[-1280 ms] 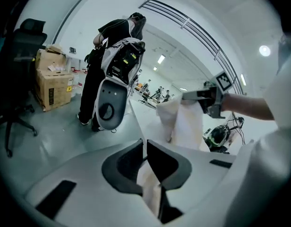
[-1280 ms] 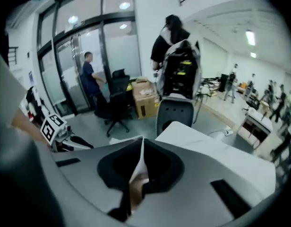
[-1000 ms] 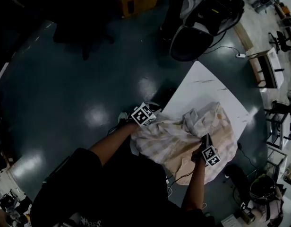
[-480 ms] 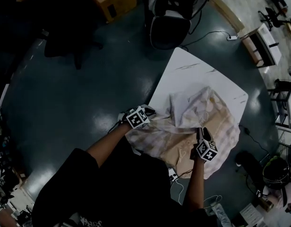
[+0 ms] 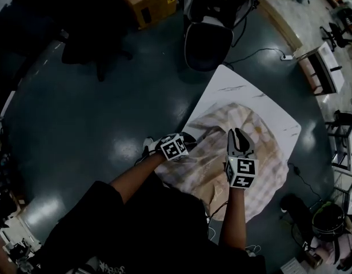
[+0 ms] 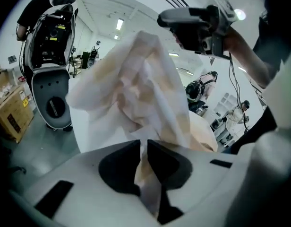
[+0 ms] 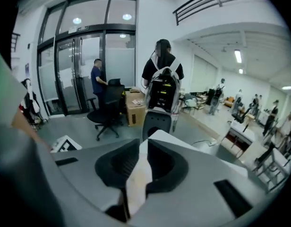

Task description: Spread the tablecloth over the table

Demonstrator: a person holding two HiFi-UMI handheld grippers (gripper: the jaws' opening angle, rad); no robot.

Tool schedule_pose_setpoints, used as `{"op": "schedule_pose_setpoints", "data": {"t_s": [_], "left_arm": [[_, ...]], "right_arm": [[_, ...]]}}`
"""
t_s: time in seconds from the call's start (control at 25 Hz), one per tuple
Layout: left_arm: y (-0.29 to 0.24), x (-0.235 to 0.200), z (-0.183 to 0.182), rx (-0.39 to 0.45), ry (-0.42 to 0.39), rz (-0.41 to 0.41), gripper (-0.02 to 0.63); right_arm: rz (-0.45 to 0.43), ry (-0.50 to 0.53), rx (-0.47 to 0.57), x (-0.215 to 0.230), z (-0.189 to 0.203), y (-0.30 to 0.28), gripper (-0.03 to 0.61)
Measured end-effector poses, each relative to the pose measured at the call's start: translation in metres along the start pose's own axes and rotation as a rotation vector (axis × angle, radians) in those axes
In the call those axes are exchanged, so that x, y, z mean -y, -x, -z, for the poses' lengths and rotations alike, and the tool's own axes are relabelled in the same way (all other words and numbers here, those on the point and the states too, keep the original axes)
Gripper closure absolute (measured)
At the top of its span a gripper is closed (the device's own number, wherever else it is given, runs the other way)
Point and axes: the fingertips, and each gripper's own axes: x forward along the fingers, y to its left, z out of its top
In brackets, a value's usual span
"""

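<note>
Counter: white top (image 5: 233, 87), set cornerwise toward 3 o'clock of the head view on a dark green floor (image 5: 96, 107). Its far corner, at 12 o'clock of the top, and its 3 o'clock edge are bare.
Tablecloth: pale cream and beige checked cloth (image 5: 267, 153), rumpled. It covers most of the counter and hangs over the near edge at 6 o'clock.
Left hand-held gripper: (image 5: 187, 138) at the counter's 9 o'clock edge, with the marker cube facing up. In its own view the jaws are pinched on a fold of the tablecloth, which rises from them in a tall crumpled peak.
Right hand-held gripper: (image 5: 237, 135) raised above the middle of the cloth, pointing toward 12 o'clock, well apart from the left one. Its jaws have just been closing. In its own view they stand nearly together, with a narrow beige strip of the tablecloth caught between the pads.
Arms: two bare forearms reach up from a dark shirt at 6 o'clock.
Box: cardboard box (image 5: 150, 1) on the floor at 11 o'clock.
Chair: dark rounded seat (image 5: 209, 44) just beyond the counter's far corner, at 12 o'clock.
People: in the right gripper view, one person (image 7: 163, 65) stands behind that seat with a backpack of equipment. Another (image 7: 97, 79) stands by the glass doors at 10 o'clock.
</note>
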Motion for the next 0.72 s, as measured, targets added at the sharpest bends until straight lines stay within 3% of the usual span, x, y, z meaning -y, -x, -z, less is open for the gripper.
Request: {"op": "schedule_pose_setpoints", "data": {"t_s": [0.04, 0.12, 0.16, 0.24, 0.28, 0.32, 0.44, 0.52, 0.6, 0.64, 0.68, 0.72], "left_arm": [[0.000, 0.003, -0.004, 0.017, 0.008, 0.004, 0.574], [-0.002, 0.013, -0.009, 0.030, 0.019, 0.025, 0.574], [-0.003, 0.020, -0.011, 0.034, 0.013, 0.035, 0.574], [-0.009, 0.031, -0.013, 0.040, -0.019, 0.043, 0.574], [-0.012, 0.035, -0.013, 0.040, -0.032, 0.046, 0.574], [-0.015, 0.038, -0.014, 0.043, -0.037, 0.049, 0.574], [-0.020, 0.043, -0.014, 0.052, -0.023, 0.053, 0.574], [-0.021, 0.043, -0.012, 0.053, -0.005, 0.049, 0.574], [-0.019, 0.042, -0.011, 0.056, 0.010, 0.044, 0.574], [-0.018, 0.042, -0.010, 0.061, 0.017, 0.043, 0.574], [-0.017, 0.042, -0.009, 0.070, 0.023, 0.043, 0.574], [-0.017, 0.042, -0.008, 0.081, 0.029, 0.041, 0.569]], "right_arm": [[0.053, 0.020, -0.030, 0.015, 0.012, 0.004, 0.540], [0.118, 0.057, -0.084, 0.041, 0.039, 0.012, 0.541], [0.103, 0.064, -0.075, 0.043, 0.042, 0.017, 0.540], [-0.032, 0.055, -0.003, 0.020, 0.022, 0.016, 0.514], [-0.125, 0.065, 0.025, -0.001, 0.008, 0.008, 0.431], [-0.214, 0.102, 0.030, -0.025, -0.004, -0.004, 0.399], [-0.379, 0.408, -0.119, -0.088, 0.005, -0.055, 0.356], [-0.407, 0.709, -0.327, -0.102, 0.047, -0.090, 0.325], [-0.378, 1.014, -0.525, -0.093, 0.099, -0.113, 0.327], [-0.344, 1.113, -0.573, -0.085, 0.115, -0.119, 0.356], [-0.309, 1.131, -0.578, -0.079, 0.121, -0.120, 0.500], [-0.287, 1.058, -0.551, -0.074, 0.119, -0.117, 0.549]]}}
